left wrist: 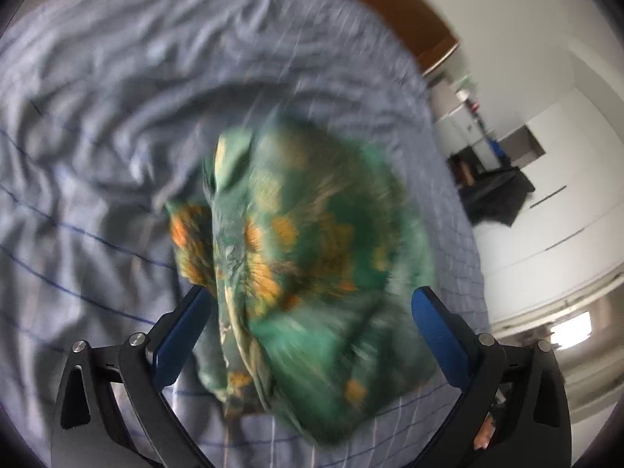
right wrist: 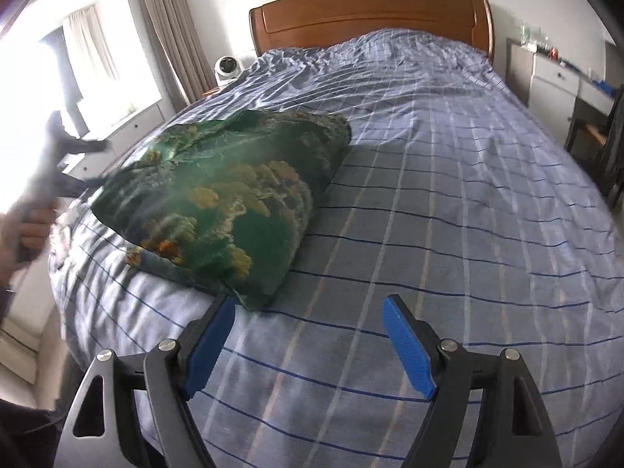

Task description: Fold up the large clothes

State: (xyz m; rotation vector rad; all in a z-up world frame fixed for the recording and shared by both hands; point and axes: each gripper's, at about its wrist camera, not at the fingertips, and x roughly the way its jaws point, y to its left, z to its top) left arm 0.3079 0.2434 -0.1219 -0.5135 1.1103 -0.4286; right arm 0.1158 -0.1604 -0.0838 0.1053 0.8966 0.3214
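The folded green garment lies near the bed's left edge, its long axis running toward the headboard, directly ahead between the spread fingers of the left gripper, while the right gripper, also spread and empty, has only its near corner beside its left finger.

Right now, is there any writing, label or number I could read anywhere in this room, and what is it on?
None can be read.
Green cloth: a printed pattern only, no words.
Checked sheet: lines only.
Items on the white cabinet: too small and blurred to read.
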